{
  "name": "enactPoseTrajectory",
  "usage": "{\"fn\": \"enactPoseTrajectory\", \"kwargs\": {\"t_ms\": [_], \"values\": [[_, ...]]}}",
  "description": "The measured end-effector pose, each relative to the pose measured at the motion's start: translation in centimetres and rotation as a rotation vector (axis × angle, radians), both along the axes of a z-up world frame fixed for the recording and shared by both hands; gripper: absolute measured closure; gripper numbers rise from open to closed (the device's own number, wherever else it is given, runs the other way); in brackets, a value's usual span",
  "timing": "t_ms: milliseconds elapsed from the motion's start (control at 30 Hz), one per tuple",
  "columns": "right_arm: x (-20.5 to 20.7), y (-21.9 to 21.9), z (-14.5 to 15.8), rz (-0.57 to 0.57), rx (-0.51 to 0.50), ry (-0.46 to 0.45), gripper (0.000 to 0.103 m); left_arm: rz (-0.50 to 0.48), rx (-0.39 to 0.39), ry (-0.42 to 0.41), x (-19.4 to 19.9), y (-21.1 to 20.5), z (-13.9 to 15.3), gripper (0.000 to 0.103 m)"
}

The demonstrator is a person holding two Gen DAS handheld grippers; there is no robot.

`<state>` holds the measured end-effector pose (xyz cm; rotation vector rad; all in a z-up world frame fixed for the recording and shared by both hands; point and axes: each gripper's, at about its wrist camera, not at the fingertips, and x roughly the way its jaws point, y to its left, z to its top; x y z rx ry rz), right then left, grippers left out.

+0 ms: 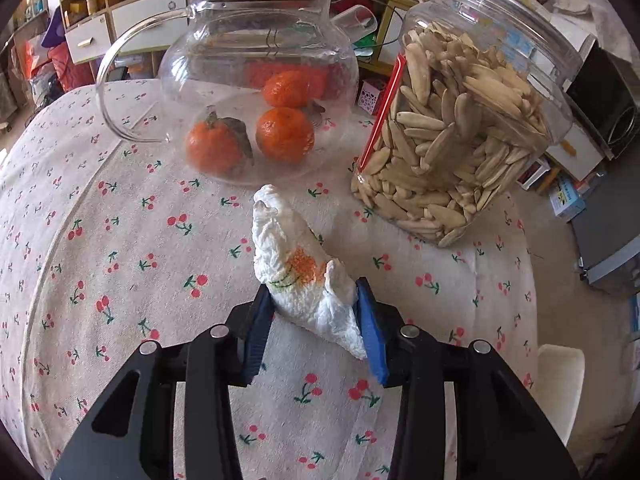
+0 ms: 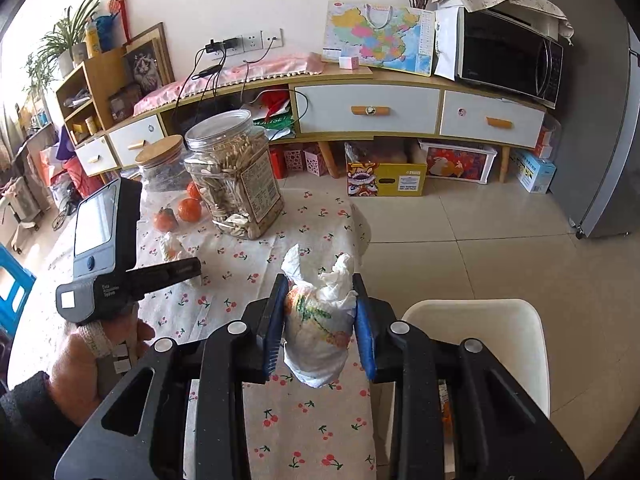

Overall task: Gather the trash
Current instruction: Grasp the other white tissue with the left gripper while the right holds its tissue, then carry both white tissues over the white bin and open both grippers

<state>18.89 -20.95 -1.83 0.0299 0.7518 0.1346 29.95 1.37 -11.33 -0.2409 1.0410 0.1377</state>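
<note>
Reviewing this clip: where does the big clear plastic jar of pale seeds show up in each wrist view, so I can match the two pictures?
Left wrist view: the seed jar fills the upper right, standing on the cherry-print tablecloth, right of the glass teapot.
Right wrist view: the jar stands left of centre, at the far part of the table.
Shared landmark: the tangerines beside the jar, seen also at.

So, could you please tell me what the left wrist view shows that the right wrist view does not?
Only the left wrist view shows the glass teapot's handle and the left gripper shut on a crumpled tissue. Only the right shows a microwave, a white bin and the right gripper shut on another tissue. Both share the seed jar and tangerines.
</note>
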Motion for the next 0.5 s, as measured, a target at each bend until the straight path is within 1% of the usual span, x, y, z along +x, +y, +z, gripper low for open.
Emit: {"fn": "enactPoseTrajectory", "kwargs": {"t_ms": [133, 267, 400, 500], "values": [[-1.1, 1.0, 0.5, 0.035, 0.006, -0.011, 0.074, 0.008, -0.003, 0.008, -4.2, 2.1, 0.3, 0.062], [-2.7, 2.2, 1.3, 0.071, 0.007, -0.036, 0.074, 0.03, 0.022, 0.003, -9.0, 4.4, 1.1, 0.062], [-4.4, 2.7, 2.0, 0.103, 0.012, -0.05, 0.074, 0.07, 0.057, -0.049, -13.1, 6.2, 3.3, 0.062], [-5.9, 2.6, 2.5, 0.102, -0.002, -0.072, 0.074, 0.085, 0.111, -0.125, -16.2, 6.7, 6.0, 0.062]]}}
